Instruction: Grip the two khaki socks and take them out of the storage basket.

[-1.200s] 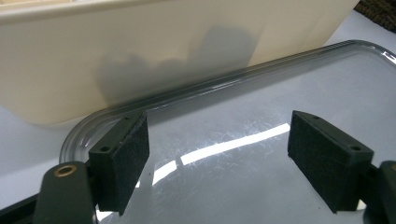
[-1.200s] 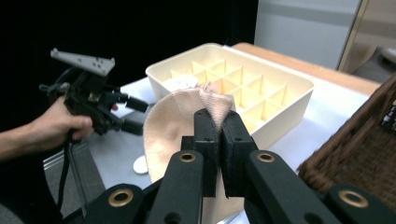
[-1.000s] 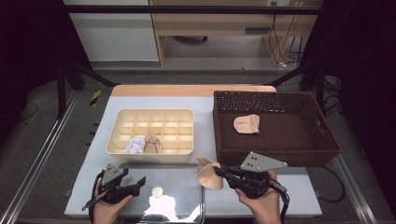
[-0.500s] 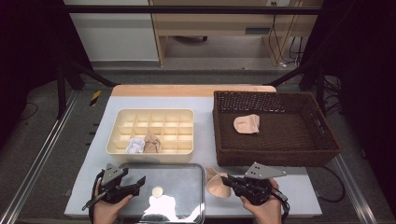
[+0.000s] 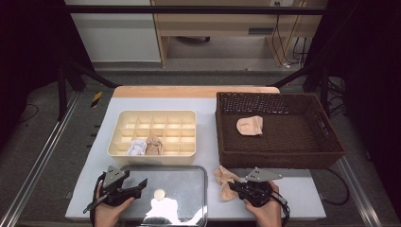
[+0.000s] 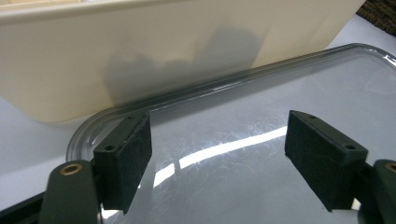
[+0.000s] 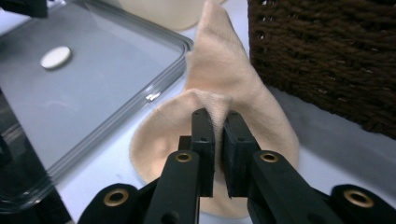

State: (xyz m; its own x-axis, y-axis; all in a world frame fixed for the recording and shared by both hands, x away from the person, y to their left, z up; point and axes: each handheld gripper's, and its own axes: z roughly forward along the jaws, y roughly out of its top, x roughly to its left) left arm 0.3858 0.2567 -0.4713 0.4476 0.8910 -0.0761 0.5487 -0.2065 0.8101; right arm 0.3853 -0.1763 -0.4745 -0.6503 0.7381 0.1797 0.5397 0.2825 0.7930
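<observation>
- The left hand-held gripper (image 5: 137,185) is resting at the clear tray's (image 5: 189,171) left edge, jaws spread wide with nothing between them.
- The right hand-held gripper (image 5: 232,187) is pinching a fold of the beige sock (image 7: 224,79); its jaws have just been easing apart slightly.
- The sock is lying on the desk (image 5: 302,194), between tray and wicker basket (image 5: 331,142).

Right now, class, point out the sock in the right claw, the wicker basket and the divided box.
sock (image 7: 224,79), right gripper view, on its raised fold.
wicker basket (image 5: 279,158), high view, on its near wall.
divided box (image 5: 151,160), high view, on its near wall.
</observation>
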